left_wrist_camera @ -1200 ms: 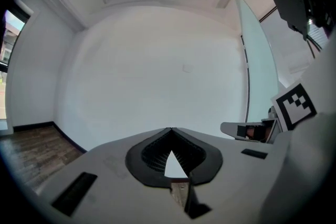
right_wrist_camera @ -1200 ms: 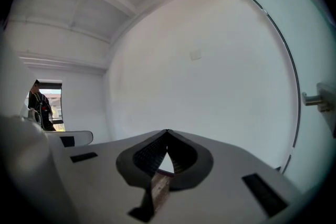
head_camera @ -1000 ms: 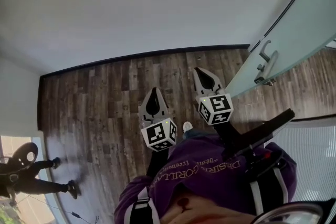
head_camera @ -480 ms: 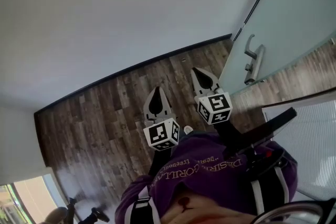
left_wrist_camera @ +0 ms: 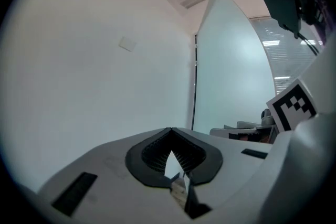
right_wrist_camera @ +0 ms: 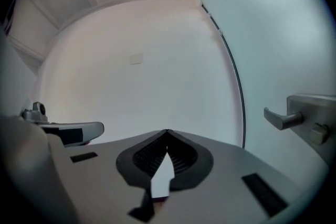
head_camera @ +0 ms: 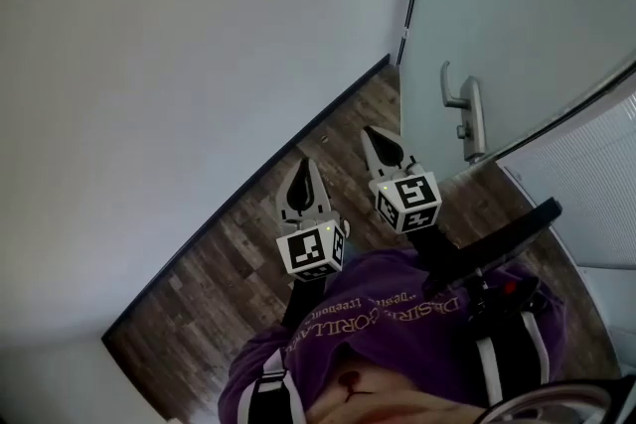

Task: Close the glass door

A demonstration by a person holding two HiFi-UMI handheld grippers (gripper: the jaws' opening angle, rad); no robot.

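Two tongs, the left gripper (head_camera: 302,170) and the right gripper (head_camera: 378,136), are each closed tip to tip with nothing between them, side by side over the wood floor (head_camera: 229,263). The glass door (head_camera: 517,5) stands ahead at right. Its metal lever handle (head_camera: 465,109) is near the right gripper but not touching it. A white wall (head_camera: 179,65) fills the left.

white wall (head_camera: 179,65), dark wood-plank floor (head_camera: 214,288)
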